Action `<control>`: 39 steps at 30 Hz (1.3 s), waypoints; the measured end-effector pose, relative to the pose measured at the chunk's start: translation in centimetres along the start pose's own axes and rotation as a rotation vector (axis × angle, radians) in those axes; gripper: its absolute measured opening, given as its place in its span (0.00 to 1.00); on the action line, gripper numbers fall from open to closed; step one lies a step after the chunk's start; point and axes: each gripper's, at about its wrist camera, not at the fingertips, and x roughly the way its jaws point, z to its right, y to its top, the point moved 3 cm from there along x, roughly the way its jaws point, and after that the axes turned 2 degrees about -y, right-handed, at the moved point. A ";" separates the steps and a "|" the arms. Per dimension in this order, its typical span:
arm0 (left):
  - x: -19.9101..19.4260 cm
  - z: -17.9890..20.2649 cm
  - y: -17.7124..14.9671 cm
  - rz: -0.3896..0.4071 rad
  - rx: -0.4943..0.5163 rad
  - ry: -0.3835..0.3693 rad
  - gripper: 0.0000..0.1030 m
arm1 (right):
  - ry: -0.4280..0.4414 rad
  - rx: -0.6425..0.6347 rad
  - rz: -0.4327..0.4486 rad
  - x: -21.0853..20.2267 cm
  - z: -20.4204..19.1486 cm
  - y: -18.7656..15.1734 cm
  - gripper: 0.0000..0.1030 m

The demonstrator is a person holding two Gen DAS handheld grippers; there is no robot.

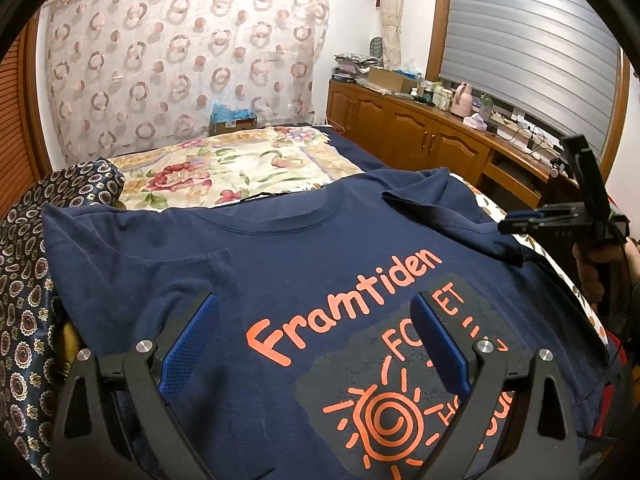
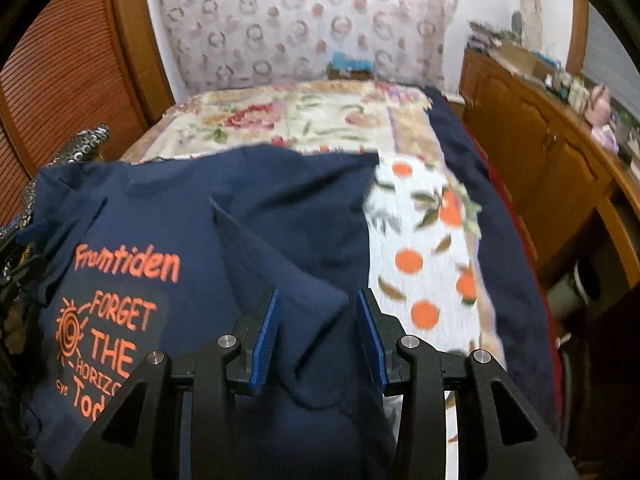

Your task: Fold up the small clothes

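A navy T-shirt [image 1: 280,264] with orange "Framtiden" print lies face up on the bed; it also shows in the right wrist view [image 2: 168,224]. My left gripper [image 1: 316,320] is open, hovering low over the chest print. My right gripper [image 2: 320,320] is open, its blue pads either side of the shirt's right sleeve [image 2: 304,292], which is folded in over the body. In the left wrist view the right gripper [image 1: 520,222] sits at the shirt's right sleeve edge.
The bed has a floral sheet [image 1: 224,168] and an orange-fruit print cloth [image 2: 424,240]. A dark patterned fabric [image 1: 28,280] lies at the left. A wooden cabinet [image 1: 420,128] with clutter runs along the right wall.
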 end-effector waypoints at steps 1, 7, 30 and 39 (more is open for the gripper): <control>0.0 0.0 0.0 -0.001 -0.001 0.001 0.94 | 0.022 -0.011 -0.006 0.5 -0.2 0.0 0.39; 0.1 -0.1 0.2 -0.006 -0.003 0.010 0.94 | 0.016 -0.060 -0.023 2.0 -1.6 0.0 0.04; 0.2 -0.7 -0.1 -0.002 -0.004 0.028 0.94 | 0.126 -0.195 0.023 -2.0 -5.8 -1.4 0.38; 0.4 -1.7 0.1 0.000 -0.013 0.060 0.94 | -0.009 -0.186 0.045 3.9 -4.1 1.2 0.50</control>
